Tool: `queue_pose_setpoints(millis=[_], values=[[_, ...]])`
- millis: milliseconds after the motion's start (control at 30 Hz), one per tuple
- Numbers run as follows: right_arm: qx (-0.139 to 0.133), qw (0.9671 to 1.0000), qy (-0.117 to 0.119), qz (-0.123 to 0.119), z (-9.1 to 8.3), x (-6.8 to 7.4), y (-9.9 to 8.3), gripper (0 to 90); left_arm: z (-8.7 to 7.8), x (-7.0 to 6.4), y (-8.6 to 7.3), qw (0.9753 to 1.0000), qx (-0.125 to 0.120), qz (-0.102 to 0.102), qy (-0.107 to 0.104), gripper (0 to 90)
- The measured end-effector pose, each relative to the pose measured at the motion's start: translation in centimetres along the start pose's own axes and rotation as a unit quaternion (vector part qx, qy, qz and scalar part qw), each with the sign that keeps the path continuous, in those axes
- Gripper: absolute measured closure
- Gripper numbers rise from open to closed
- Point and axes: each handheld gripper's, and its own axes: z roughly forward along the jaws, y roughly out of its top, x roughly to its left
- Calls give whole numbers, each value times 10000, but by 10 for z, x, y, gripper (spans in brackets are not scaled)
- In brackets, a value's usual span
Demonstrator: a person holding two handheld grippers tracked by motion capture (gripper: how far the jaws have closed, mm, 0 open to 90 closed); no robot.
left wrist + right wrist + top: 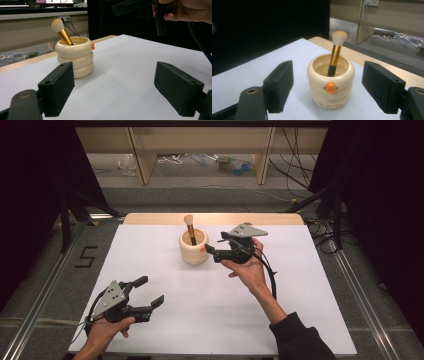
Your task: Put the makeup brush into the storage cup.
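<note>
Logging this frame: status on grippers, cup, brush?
Both grippers open: left low, idle; right beside cup. Brush stands in cup, untouched. Nothing between.

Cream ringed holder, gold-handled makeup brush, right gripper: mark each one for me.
Cream ringed holder (331, 96): right gripper view, front wall below the orange button.
Gold-handled makeup brush (335, 55): right gripper view, gold part of the handle.
Right gripper (214, 245): high view, between its open fingers beside the holder.

Holder (193, 251): cream, shaped like three stacked rings, a small orange knob on its side, upright on the white desk (150, 270) toward the far edge.
Brush (190, 228): black handle, gold ferrule, cream bristles up, leaning inside the holder.
</note>
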Motion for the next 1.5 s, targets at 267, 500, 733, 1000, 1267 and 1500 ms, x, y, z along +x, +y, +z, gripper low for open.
queue_pose_setpoints(millis=[267, 500, 733, 1000, 1267, 1500], values=[[-9, 10000, -35, 1, -6, 1, -3, 262, 0, 1, 0, 10000, -2, 47, 47, 164], [20, 10000, 6, 21, -12, 2, -6, 261, 0, 1, 0, 10000, -7, 42, 52, 165], [46, 10000, 10, 20, -18, 3, -10, 259, 3, -2, 0, 9995, -234, -171, 113, 165], [18, 10000, 5, 51, -27, 3, -15, 256, 3, -1, 0, 9997, -191, -91, 86, 165], [-12, 10000, -77, 55, -36, 4, -20, 254, 0, 2, 0, 9999, 4, 102, 93, 165], [17, 10000, 15, 63, -40, 7, -28, 254, 1, 1, 0, 9999, 26, 138, 94, 165]])
